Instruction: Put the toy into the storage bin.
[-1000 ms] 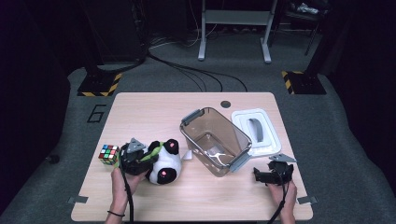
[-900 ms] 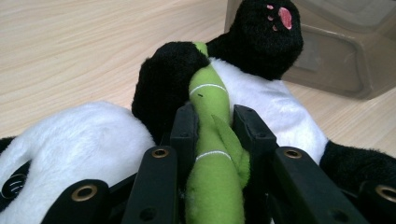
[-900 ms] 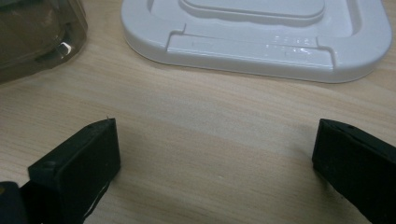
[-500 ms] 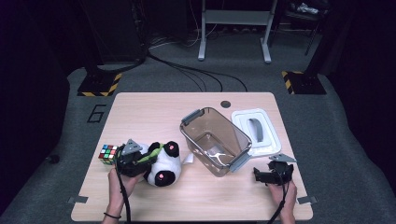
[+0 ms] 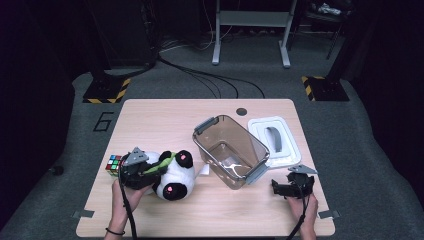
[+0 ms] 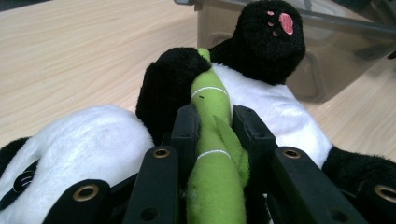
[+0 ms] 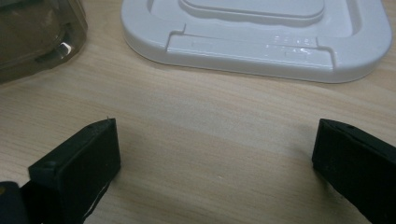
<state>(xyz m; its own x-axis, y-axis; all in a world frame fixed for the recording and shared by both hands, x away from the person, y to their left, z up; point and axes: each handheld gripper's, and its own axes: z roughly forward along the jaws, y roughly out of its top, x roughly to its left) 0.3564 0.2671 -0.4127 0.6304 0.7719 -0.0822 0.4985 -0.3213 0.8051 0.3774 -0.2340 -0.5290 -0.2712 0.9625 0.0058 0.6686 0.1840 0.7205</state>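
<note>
Table (image 5: pixel 150 115): pale wood, everything sits on its near half. Clear bin (image 5: pixel 230 150) at centre, open and empty, its white lid (image 5: pixel 277 142) flat just beside it on the right. Panda (image 5: pixel 172 175) lies left of the bin, near but apart from it, on its back w/ paws up; colour cube (image 5: pixel 114 164) a bit further left.

Panda looks like: plush, white belly, black arms & legs, pink pads on the feet, green bamboo stalk (image 6: pixel 212 140) stitched across its chest w/ thin white rings.

Handling, my read: very light, soft all over, squashes under any grip, nothing to break. Fur isn't slippery, so a pinch should hold. Body is too fat for the jaws; the stalk is the slim bit that fits, but it's floppy, so the panda will prob dangle & swing from it when raised. A limb would do as 2nd choice.

L gripper (image 6: pixel 212 126): jaws clamped on the bamboo stalk, one on each side, fabric pinched between, at the panda's chest.

R gripper (image 5: pixel 292 187): rests on the table near the lid's front corner, jaws wide apart, bare wood between them, holding nothing.
</note>
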